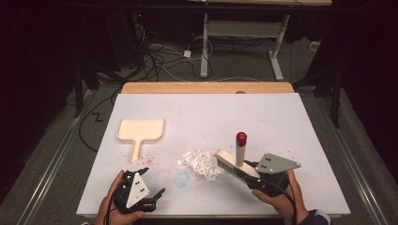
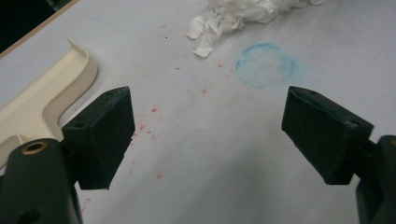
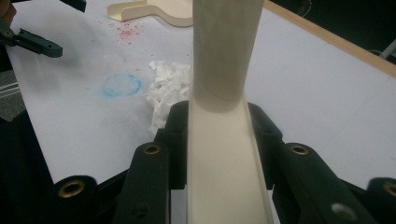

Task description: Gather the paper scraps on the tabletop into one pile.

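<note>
Nearest us, our right tongs (image 1: 256, 180) gripped the brush (image 1: 233, 164), its bristles touching the pile of paper scraps (image 1: 201, 163). Left tongs (image 1: 151, 183) stood wide and empty. Nothing yet lay in the dustpan (image 1: 140, 131), well left of the pile; sweeping remained.

- the brush (image 3: 219, 154) runs off the top and bottom edges of the right gripper view, its bristles hidden below its back.
- the dustpan (image 2: 42, 102), left of the left gripper's jaws, is cut by the frame edge.
- the paper scraps (image 2: 233, 18), ahead of those jaws, are cropped at the top.
</note>
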### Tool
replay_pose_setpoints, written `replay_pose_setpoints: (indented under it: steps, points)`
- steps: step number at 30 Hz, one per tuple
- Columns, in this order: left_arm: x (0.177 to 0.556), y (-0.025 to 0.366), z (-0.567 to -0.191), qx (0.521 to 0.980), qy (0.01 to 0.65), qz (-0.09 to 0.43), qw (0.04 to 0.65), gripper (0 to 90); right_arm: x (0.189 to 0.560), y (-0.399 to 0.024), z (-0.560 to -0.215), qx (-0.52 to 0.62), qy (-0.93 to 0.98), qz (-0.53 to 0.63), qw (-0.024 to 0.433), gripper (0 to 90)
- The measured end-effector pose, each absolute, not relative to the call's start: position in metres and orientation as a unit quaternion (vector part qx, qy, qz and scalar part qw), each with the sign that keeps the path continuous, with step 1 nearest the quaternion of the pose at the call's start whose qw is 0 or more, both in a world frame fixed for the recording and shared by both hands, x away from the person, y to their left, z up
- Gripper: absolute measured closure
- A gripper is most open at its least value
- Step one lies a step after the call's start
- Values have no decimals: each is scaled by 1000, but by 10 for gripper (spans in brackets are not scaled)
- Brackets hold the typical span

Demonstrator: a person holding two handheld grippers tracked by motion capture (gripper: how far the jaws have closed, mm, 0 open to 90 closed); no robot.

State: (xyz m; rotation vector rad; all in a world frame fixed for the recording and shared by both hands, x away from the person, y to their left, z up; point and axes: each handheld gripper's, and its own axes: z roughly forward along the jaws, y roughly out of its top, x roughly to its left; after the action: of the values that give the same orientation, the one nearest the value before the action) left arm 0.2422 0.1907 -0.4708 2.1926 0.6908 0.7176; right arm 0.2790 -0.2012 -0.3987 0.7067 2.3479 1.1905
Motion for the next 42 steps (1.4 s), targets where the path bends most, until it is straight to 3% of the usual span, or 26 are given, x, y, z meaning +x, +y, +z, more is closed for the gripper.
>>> replay_pose_setpoints:
  steps: [6,19,33,39,42]
  points:
    - [242,190,-471,850,268,280,355,163,271,-236,-385,259,841,426,211,678]
    - [244,190,-471,852,269,277,353,163,272,-288,-398,295,863,389,134,678]
    - [247,186,-474,860,263,266,348,163,352,-312,-410,336,874,349,32,669]
    - [247,186,-475,861,263,263,346,163,375,-310,-415,338,886,315,30,591]
    - [247,185,-475,862,262,262,346,163,384,-304,-417,334,895,291,58,522]
